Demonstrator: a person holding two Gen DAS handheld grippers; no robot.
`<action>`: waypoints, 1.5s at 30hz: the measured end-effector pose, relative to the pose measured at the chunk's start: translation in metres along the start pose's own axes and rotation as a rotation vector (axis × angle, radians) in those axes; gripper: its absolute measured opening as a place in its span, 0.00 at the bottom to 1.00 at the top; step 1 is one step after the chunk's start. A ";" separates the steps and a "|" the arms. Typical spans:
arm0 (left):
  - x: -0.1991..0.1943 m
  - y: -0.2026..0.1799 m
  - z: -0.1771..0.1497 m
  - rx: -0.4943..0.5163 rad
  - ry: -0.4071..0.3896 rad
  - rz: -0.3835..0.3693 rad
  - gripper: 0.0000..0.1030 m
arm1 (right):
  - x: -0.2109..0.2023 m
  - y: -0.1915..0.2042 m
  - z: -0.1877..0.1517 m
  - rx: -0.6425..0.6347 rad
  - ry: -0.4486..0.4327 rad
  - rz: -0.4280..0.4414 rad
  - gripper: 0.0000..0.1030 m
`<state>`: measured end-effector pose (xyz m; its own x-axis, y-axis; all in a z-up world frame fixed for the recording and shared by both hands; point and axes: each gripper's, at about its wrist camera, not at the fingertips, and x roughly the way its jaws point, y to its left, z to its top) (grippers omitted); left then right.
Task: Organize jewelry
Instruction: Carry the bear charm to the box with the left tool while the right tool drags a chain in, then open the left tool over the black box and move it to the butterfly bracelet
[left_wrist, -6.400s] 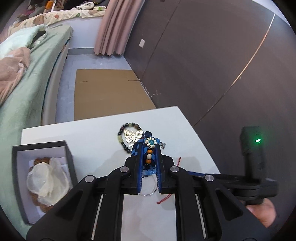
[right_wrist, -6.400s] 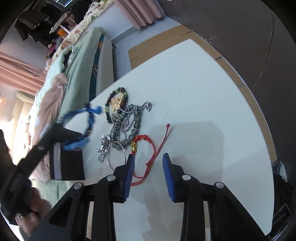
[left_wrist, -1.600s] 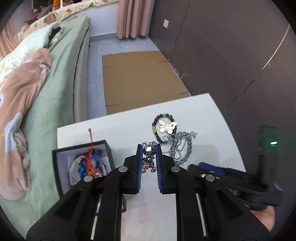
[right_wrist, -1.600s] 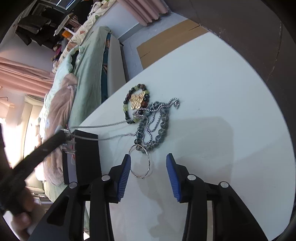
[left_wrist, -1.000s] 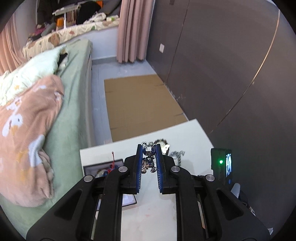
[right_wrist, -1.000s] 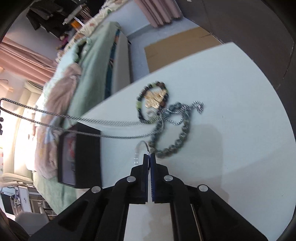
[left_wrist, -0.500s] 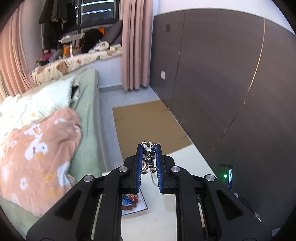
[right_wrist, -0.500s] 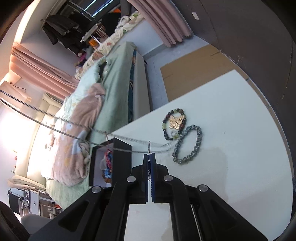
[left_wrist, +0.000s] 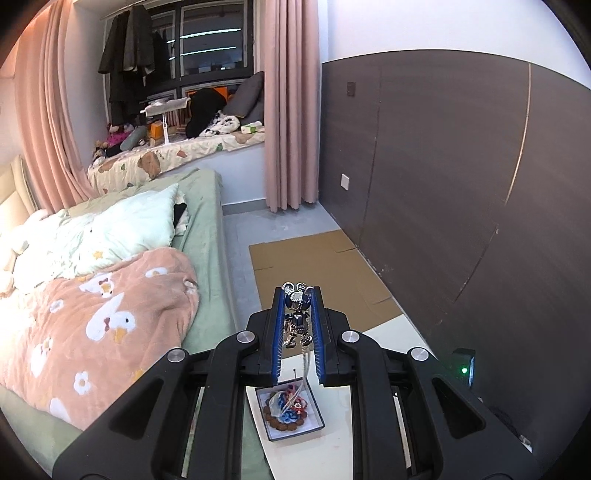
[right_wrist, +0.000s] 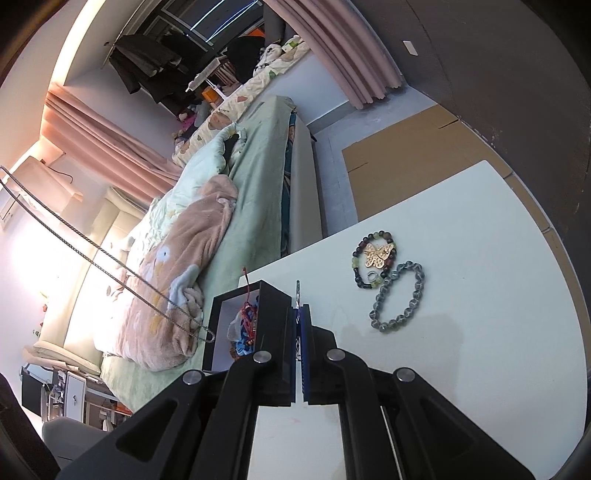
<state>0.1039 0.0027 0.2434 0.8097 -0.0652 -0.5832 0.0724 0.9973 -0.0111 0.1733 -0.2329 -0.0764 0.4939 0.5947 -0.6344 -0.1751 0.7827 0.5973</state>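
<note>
My left gripper (left_wrist: 298, 299) is shut on a silver bear pendant (left_wrist: 296, 314), held high above the black jewelry box (left_wrist: 288, 410). Its silver chain (left_wrist: 305, 365) hangs down into the box, and shows in the right wrist view (right_wrist: 92, 254) sloping to the box's left edge. The box (right_wrist: 273, 317) holds blue, red and amber pieces. My right gripper (right_wrist: 298, 314) is shut on a thin silver ring (right_wrist: 297, 288), right beside the box. A multicolour bead bracelet with a gold butterfly (right_wrist: 376, 255) and a grey bead bracelet (right_wrist: 399, 297) lie on the white table (right_wrist: 480, 295).
A bed with green sheet and pink blanket (left_wrist: 92, 314) runs along the table's left side. Flat cardboard (left_wrist: 317, 266) lies on the floor beyond the table. A dark panelled wall (left_wrist: 461, 184) stands on the right. A small ring (right_wrist: 371, 275) lies between the bracelets.
My left gripper has risen higher with the bear pendant, drawing the chain off the table and over the box. My right gripper shut on the silver ring and lifted it toward the box.
</note>
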 end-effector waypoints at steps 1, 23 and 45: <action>0.003 0.004 -0.003 -0.008 0.006 -0.005 0.14 | 0.000 0.001 0.000 -0.002 -0.001 0.000 0.02; 0.177 0.022 -0.144 -0.204 0.293 -0.202 0.14 | 0.015 0.011 -0.004 -0.038 0.019 -0.033 0.02; 0.179 0.106 -0.233 -0.443 0.238 -0.129 0.76 | 0.064 0.068 -0.019 -0.142 0.043 0.039 0.03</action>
<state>0.1212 0.1048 -0.0514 0.6522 -0.2308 -0.7221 -0.1322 0.9033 -0.4081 0.1775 -0.1384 -0.0860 0.4478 0.6301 -0.6344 -0.3141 0.7751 0.5482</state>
